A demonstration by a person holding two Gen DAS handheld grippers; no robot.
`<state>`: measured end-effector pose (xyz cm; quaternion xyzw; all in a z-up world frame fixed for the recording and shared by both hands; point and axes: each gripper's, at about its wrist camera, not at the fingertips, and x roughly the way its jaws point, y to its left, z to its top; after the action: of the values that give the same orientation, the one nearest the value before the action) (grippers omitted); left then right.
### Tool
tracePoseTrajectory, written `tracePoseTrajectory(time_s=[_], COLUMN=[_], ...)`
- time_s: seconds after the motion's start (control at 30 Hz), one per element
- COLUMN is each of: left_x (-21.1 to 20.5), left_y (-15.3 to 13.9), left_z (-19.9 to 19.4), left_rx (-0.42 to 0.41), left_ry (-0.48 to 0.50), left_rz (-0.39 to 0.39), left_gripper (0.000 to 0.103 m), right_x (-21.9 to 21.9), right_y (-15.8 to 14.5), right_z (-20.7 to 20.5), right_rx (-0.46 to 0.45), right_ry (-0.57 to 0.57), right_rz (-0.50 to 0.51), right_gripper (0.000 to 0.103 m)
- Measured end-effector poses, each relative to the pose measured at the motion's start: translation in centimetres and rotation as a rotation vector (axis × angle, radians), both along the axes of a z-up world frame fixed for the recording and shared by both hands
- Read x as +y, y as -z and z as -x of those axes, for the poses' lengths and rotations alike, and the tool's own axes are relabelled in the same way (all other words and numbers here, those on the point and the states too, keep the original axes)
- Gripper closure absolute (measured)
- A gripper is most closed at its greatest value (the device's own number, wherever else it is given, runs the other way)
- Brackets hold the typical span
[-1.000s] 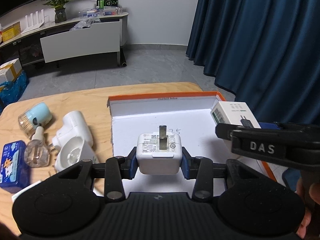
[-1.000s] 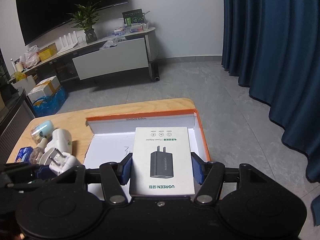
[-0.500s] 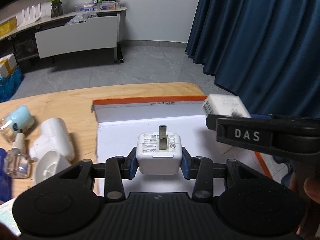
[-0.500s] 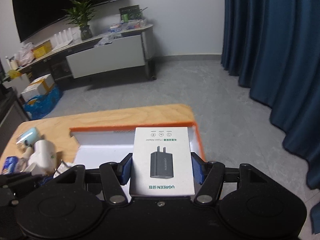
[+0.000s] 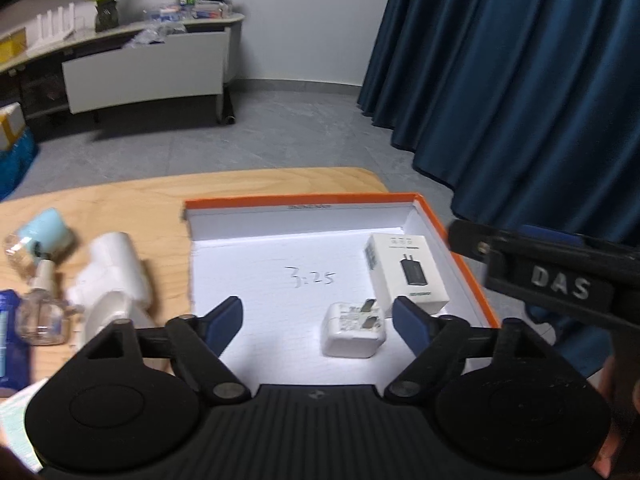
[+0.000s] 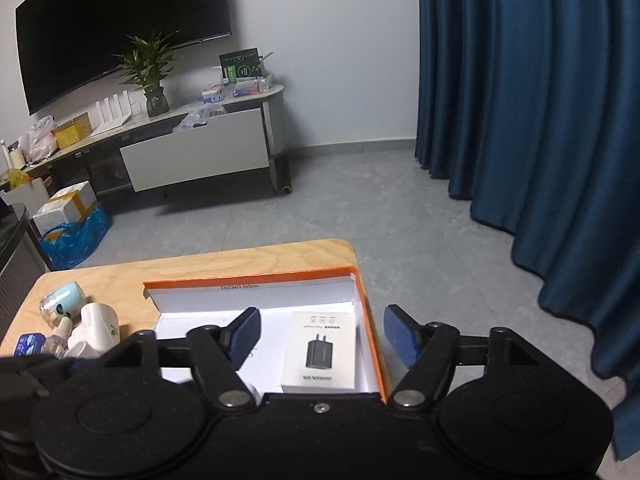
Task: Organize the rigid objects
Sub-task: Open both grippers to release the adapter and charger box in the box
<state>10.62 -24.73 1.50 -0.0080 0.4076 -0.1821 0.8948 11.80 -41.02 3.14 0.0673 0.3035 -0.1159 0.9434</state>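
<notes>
An orange-rimmed white box (image 5: 304, 200) lies on the wooden table. A white plug adapter (image 5: 354, 333) rests on its floor, prongs up. A white charger carton (image 5: 408, 272) lies beside it against the right wall, also in the right wrist view (image 6: 320, 356). My left gripper (image 5: 318, 322) is open and empty above the adapter. My right gripper (image 6: 320, 336) is open and empty above the carton; its body (image 5: 556, 284) shows at the right of the left wrist view.
Left of the box on the table (image 5: 120, 200) lie a white plug-in device (image 5: 114, 276), a clear small bottle (image 5: 40, 312), a light blue container (image 5: 44, 236) and a blue pack (image 5: 8, 340). A dark blue curtain (image 6: 540, 120) hangs at right.
Both grippers have opened. The adapter left my left gripper and the carton left my right gripper; both now lie in the box. Both grippers have drawn back and up.
</notes>
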Motion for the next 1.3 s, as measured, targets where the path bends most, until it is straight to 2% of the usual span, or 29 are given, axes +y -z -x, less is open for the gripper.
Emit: tracePoseTrajectory(time_s=[0.13,0.2,0.43,0.57,1.3], left_x=[1.2,1.9,4.5,6.2,11.6], left_y=[-1.0,-1.3,-1.9,-1.9,-2.0], left_z=[0.9,1.4,3.0,3.8,5.4], left_rx=[-0.021,-0.029,-0.025,-0.016,-0.036], left_ry=[-0.022,-0.034,-0.060,-0.084,-0.153], left_rz=[-0.031,-0.036,-0.068,-0.059,-0.052], left_gripper=[0.007,0.006,0.006,0.006,0.006], right_x=[0.7,1.2,3.2,4.5,10.6], right_y=[-0.7,-0.8,-0.7,-0.4,0.0], right_z=[1.5,2.2,4.4,5.3,5.4], right_rx=[-0.013,-0.010,-0.010,-0.006,0.018], right_ry=[0.007,0.007,-0.002,-0.015,-0.110], right_rz=[-0.003,0.002,-0.006,-0.020,-0.030], right_gripper=[0.014,0.014,0.013,0.013,0.013])
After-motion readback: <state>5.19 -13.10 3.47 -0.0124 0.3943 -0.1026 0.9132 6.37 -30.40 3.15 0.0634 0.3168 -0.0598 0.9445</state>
